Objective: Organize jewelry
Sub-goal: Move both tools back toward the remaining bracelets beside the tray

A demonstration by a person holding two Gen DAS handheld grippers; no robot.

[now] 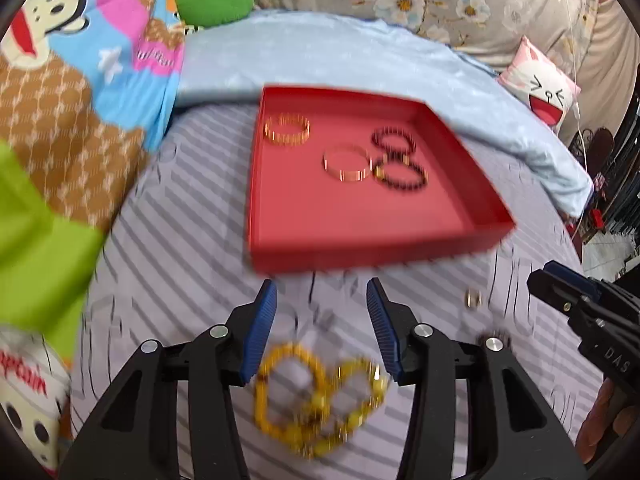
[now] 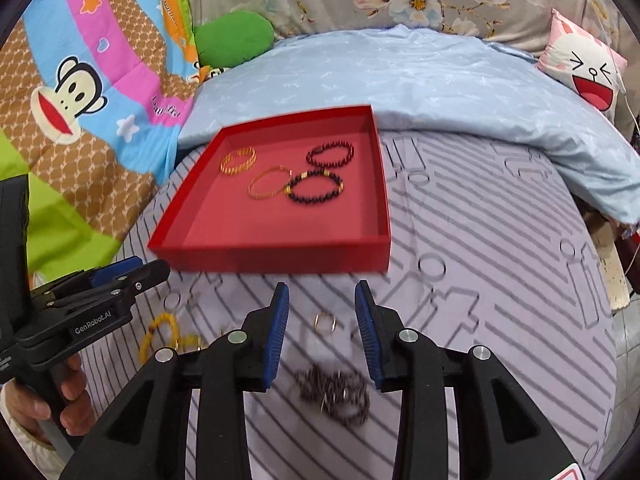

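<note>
On the striped bed sheet (image 2: 480,240), both tongs gape empty: lower your left tongs (image 1: 322,328) around the yellow beaded bracelets (image 1: 316,400), your right tongs (image 2: 322,334) around the dark beaded bracelets (image 2: 336,396), then carry them to the shallow red cardboard tray (image 2: 280,258).

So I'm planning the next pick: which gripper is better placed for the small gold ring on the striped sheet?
Right gripper: the small gold ring lies between its open fingers. The left gripper hovers over yellow bead bracelets.

Striped sheet (image 2: 480,240) right of red tray (image 2: 276,256) lies open — quilt (image 2: 80,120) crowds its left.
</note>
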